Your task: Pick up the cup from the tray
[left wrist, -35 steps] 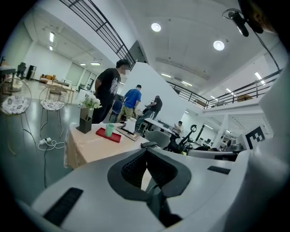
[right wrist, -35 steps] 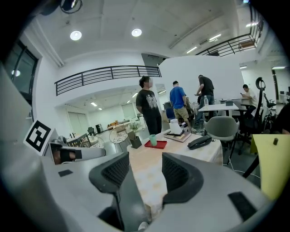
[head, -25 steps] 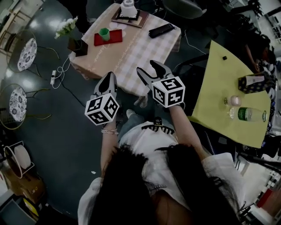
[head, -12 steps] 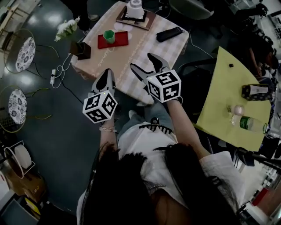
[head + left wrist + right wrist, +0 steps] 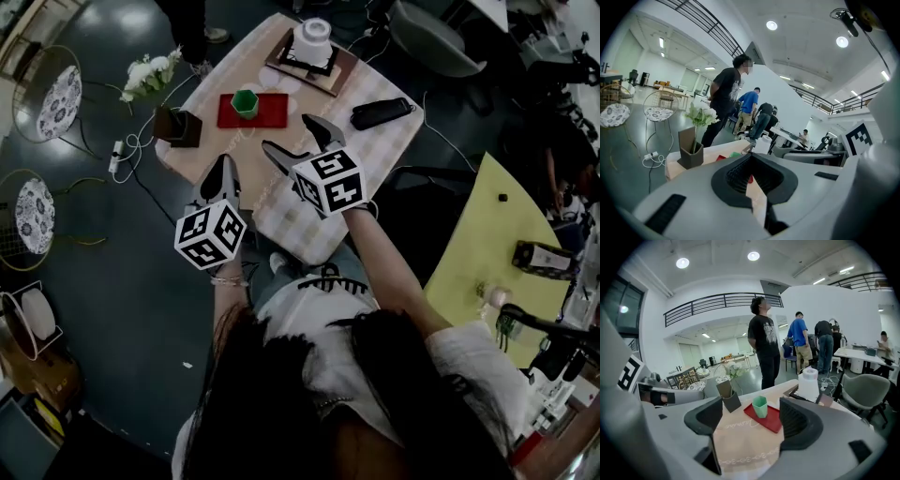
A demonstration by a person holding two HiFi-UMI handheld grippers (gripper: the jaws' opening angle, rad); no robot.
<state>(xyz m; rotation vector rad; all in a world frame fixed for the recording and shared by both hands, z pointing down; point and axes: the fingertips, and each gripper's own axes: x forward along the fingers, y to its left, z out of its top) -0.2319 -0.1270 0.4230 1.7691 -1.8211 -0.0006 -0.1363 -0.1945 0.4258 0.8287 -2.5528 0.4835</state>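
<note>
The approach is in hand: the right gripper [image 5: 289,133], jaws opening and empty, is held short of the green faceted plastic cup [image 5: 760,407], standing ahead on the flat red tray [image 5: 772,422]. Forward travel is called for until the cup is straddled. The left gripper [image 5: 222,169] is clenched on nothing.

An open-plan office or lab hall: railed mezzanine [image 5: 722,300] at eleven o'clock, recessed ceiling lights [image 5: 753,256] at twelve, desks [image 5: 855,354] and swivel chair [image 5: 865,390] around three, people [image 5: 801,341] standing.

The table [image 5: 384,145] is viewed steeply from overhead by the head camera, at twelve o'clock. It is faced low and near-level from both gripper views; the red tray [image 5: 771,420] is shared by all.
</note>
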